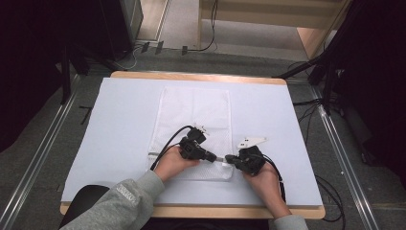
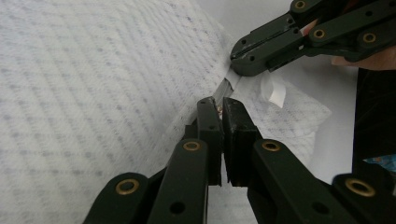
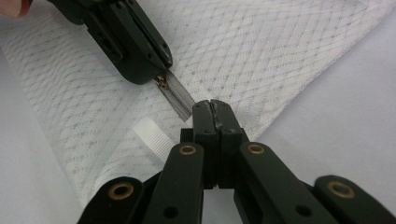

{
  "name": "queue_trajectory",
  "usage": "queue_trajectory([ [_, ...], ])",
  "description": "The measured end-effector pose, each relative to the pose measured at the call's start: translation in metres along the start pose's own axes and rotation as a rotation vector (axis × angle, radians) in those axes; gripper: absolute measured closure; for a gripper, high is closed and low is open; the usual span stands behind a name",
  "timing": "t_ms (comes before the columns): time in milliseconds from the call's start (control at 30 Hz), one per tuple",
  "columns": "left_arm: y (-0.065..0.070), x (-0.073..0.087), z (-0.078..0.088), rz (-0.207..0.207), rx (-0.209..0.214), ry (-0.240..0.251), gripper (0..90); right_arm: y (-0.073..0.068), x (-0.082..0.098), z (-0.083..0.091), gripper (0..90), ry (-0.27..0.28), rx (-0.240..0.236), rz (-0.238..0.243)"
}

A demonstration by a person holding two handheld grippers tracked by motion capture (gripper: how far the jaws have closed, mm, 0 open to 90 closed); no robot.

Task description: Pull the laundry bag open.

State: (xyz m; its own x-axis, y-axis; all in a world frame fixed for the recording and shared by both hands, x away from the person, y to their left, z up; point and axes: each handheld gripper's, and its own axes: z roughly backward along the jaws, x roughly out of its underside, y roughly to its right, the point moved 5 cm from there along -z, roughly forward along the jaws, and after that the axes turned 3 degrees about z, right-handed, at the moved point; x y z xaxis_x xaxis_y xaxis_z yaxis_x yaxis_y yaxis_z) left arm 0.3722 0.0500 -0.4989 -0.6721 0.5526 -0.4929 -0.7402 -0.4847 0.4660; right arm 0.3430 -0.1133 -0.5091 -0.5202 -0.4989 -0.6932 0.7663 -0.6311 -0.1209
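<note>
From above, a white mesh zippered bag (image 1: 194, 129) lies on the pale blue tabletop (image 1: 119, 124). In the left gripper view, the left hand-held gripper (image 2: 218, 108) pinches the small brass zipper pull (image 2: 219, 109) with jaws nearly closed. In the right gripper view, the right hand-held gripper (image 3: 211, 108) is clamped closed on the bag's grey zipper tape (image 3: 180, 99) beside a white ribbed fabric loop (image 3: 152, 133).

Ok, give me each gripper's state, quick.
Left gripper: shut on the small metal zipper pull of the white mesh zip bag.
Right gripper: shut on the grey zipper tape end.
</note>
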Motion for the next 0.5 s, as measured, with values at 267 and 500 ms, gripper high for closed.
queue_trajectory([
  [267, -0.004, 0.001, 0.009, 0.020, 0.017, -0.012, 88.1, 0.000, 0.000, 0.000, 90.0, -0.001, 0.000, 0.007],
  [500, -0.008, 0.004, 0.017, 0.050, 0.023, -0.013, 88.2, 0.001, 0.000, 0.001, 90.0, -0.001, -0.005, 0.002],
])
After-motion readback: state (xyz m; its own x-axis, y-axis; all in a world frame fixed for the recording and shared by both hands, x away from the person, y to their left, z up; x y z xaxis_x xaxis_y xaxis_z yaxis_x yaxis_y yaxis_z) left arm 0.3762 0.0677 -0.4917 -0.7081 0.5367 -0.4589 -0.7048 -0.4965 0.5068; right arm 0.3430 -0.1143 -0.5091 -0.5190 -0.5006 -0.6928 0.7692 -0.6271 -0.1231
